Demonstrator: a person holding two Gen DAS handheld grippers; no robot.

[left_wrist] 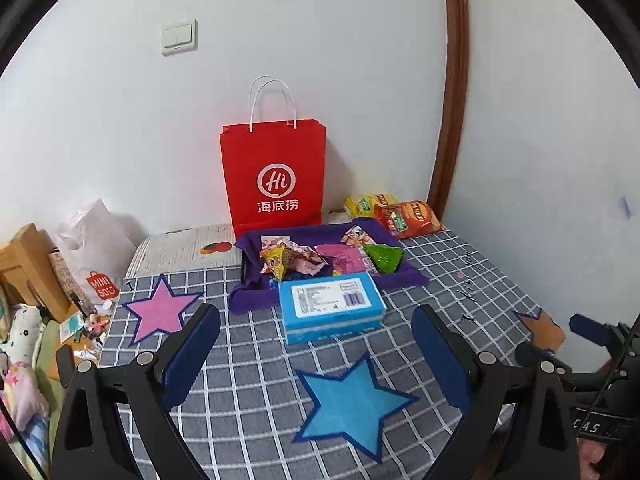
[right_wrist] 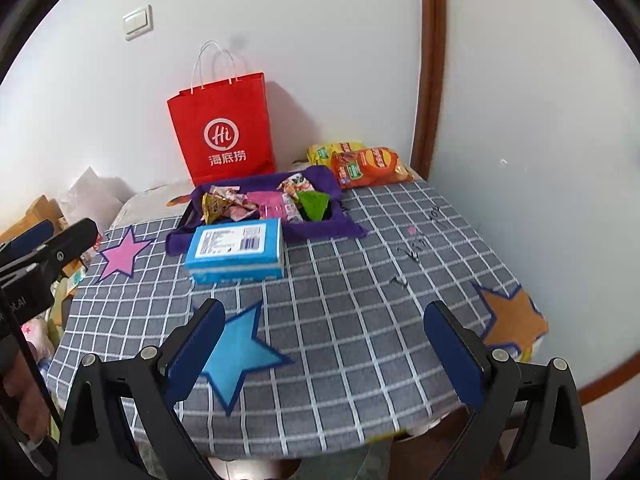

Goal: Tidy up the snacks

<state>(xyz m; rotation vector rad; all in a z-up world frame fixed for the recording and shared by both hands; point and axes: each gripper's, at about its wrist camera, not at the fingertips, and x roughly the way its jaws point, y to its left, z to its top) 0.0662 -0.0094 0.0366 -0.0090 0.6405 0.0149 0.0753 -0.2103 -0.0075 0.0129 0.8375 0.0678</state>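
Note:
A blue snack box (left_wrist: 331,305) (right_wrist: 236,249) lies on the grey checked tablecloth (left_wrist: 256,344) (right_wrist: 352,280), just in front of a purple-lined tray (left_wrist: 404,276) (right_wrist: 320,178) holding several small wrapped snacks. Two chip bags, orange (left_wrist: 408,219) (right_wrist: 370,167) and yellow (left_wrist: 366,204) (right_wrist: 334,149), lie behind the tray on the right. A red paper bag (left_wrist: 274,176) (right_wrist: 224,130) stands against the wall. My left gripper (left_wrist: 316,356) is open and empty, near the blue box. My right gripper (right_wrist: 324,348) is open and empty, further back over the table's front.
Felt stars lie on the cloth: pink (left_wrist: 160,308) (right_wrist: 122,254), blue (left_wrist: 352,404) (right_wrist: 240,354), orange (right_wrist: 514,320). Cardboard boxes and clutter (left_wrist: 36,280) sit left of the table. A white wall and brown door frame (left_wrist: 454,100) stand behind and right.

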